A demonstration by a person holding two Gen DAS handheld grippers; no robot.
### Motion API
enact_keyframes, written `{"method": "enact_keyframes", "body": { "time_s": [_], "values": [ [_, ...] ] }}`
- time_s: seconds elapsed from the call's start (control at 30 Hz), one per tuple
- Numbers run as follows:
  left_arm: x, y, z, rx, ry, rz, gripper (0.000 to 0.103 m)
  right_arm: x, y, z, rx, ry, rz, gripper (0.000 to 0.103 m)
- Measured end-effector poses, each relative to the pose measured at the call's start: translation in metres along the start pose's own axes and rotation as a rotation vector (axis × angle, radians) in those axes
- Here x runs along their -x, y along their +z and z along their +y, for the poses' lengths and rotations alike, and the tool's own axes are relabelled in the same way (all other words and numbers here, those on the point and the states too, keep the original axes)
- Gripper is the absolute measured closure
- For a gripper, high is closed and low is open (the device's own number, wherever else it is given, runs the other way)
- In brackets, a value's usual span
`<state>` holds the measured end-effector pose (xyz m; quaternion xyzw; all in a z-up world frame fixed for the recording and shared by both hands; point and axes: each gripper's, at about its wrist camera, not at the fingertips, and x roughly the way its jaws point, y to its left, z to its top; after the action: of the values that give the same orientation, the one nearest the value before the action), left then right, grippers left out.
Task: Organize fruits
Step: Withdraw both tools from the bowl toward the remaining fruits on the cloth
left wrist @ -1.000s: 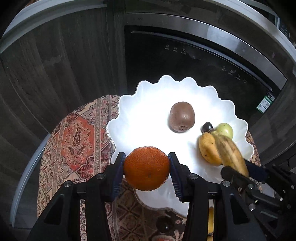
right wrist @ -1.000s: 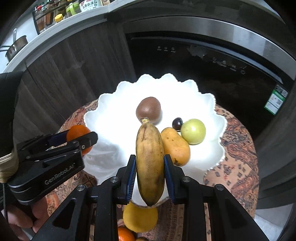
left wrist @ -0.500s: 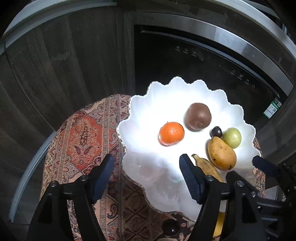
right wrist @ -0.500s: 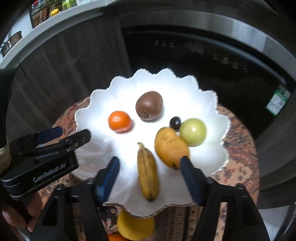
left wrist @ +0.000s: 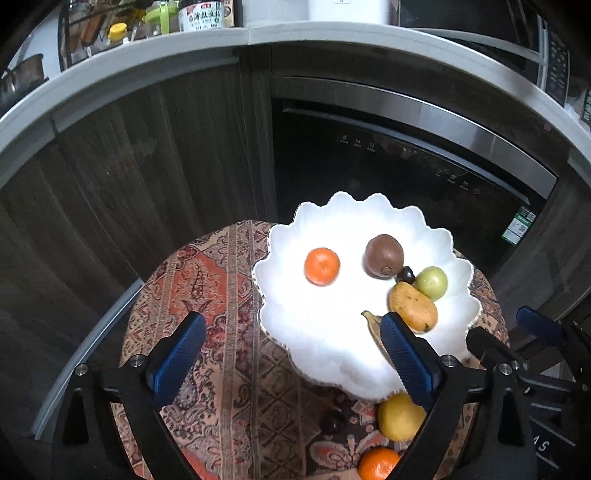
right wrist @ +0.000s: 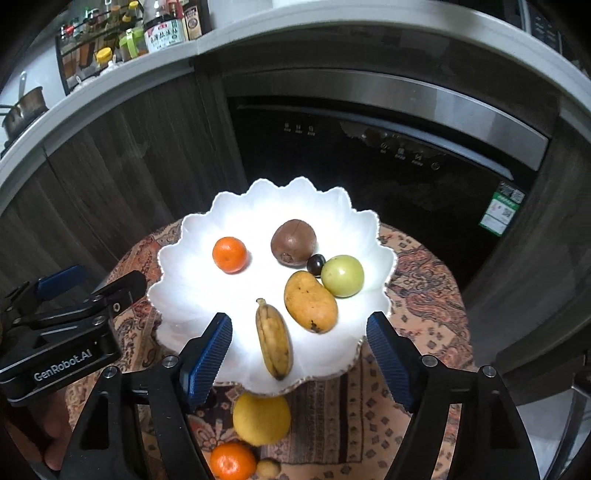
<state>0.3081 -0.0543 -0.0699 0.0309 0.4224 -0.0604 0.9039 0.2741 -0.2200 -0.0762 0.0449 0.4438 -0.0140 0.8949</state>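
1. The left gripper (left wrist: pixel 291 347) hangs above the near left edge of the plate, its jaws spreading wider with nothing between them. Its blue pads (left wrist: pixel 177 350) frame patterned cloth and the plate rim.
2. The right gripper (right wrist: pixel 299 349) hangs over the near edge of the plate, its jaws also opening and gripping nothing; the banana (right wrist: pixel 273 338) lies on the plate below the gap, touching neither pad.
3. The white scalloped plate (right wrist: pixel 192 295) holds six fruits. The orange (right wrist: pixel 229 254) sits alone on the left part.
4. The kiwi (right wrist: pixel 293 242) lies toward the far side, with a small dark fruit (right wrist: pixel 316 264) just beside it.
5. The green fruit (right wrist: pixel 342 276) sits on the right, just beside the dark one, and the mango (right wrist: pixel 310 301) lies just near of it, beside the banana.
6. On the patterned tablecloth (right wrist: pixel 417 280), near the plate's front edge, sit a lemon (right wrist: pixel 261 419), a second orange (right wrist: pixel 232 461) and a dark fruit (left wrist: pixel 332 421).
7. Beyond the table stand a dark oven (right wrist: pixel 369 155) and wooden cabinets (right wrist: pixel 122 166) under a counter with bottles (right wrist: pixel 164 33).
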Motion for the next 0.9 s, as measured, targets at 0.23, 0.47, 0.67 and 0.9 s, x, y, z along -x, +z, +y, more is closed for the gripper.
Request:
{"method": "enact_keyframes", "body": {
  "time_s": [0.23,0.47,0.67,0.9],
  "values": [
    [0.03,-0.015,-0.004,-0.007,0.004,-0.013,0.005,0.03,-0.012,-0.001,-0.006,-0.023,-0.025,0.027],
    [0.05,-0.035,-0.009,-0.016,-0.004,-0.009,0.005,0.053,-0.029,-0.004,-0.013,-0.054,-0.04,0.024],
    [0.059,-0.05,-0.016,-0.027,-0.006,-0.009,0.005,0.064,-0.047,-0.013,-0.035,-0.079,-0.053,0.024],
    [0.058,-0.069,-0.026,-0.046,-0.014,0.01,0.005,0.064,-0.067,-0.024,-0.065,-0.092,-0.04,0.023]
  ]
}}
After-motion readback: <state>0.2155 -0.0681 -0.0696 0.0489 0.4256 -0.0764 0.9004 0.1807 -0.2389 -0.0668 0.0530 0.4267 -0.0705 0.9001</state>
